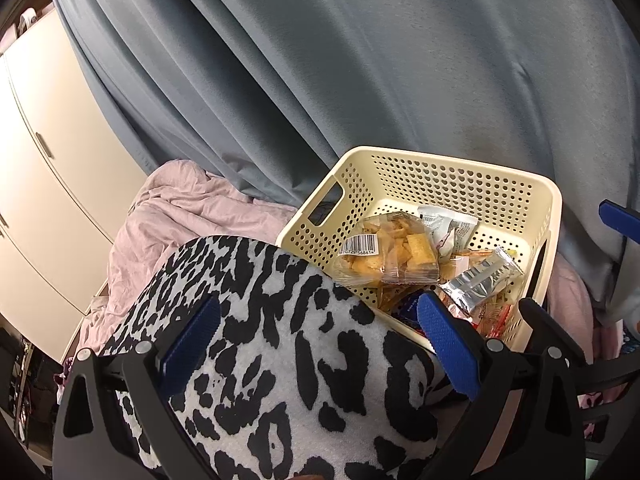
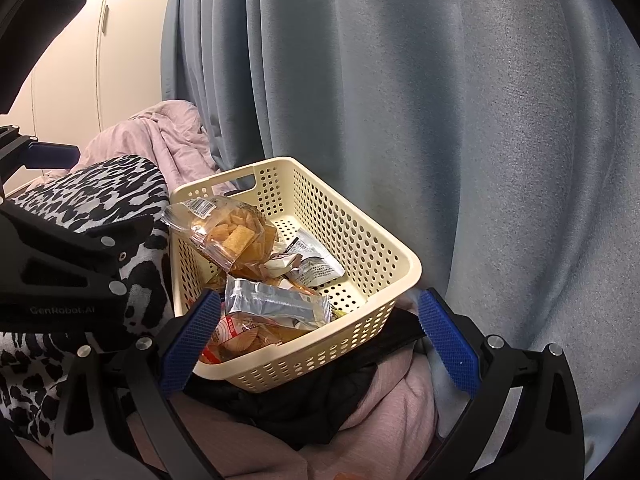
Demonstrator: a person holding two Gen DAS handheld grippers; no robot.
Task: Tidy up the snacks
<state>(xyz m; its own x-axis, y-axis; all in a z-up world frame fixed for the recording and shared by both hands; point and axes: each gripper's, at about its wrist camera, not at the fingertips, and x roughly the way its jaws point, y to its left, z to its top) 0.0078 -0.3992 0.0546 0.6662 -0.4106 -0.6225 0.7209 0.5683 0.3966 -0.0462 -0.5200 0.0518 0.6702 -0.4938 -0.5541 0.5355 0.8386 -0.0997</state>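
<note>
Holding nothing, the left tool [image 1: 320, 344] and right tool [image 2: 320, 344] both gape wide beside the cream basket [image 2: 384, 248], where the snack packets [image 2: 276, 304] already lie heaped; sorting them seemingly comes next.

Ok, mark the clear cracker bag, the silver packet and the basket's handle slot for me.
Clear cracker bag [image 2: 236, 236], right wrist view, on the crackers showing through.
Silver packet [image 2: 272, 304], right wrist view, on its crinkled face.
Basket handle slot [image 1: 327, 204], left wrist view, on the cut-out in the end wall.
</note>
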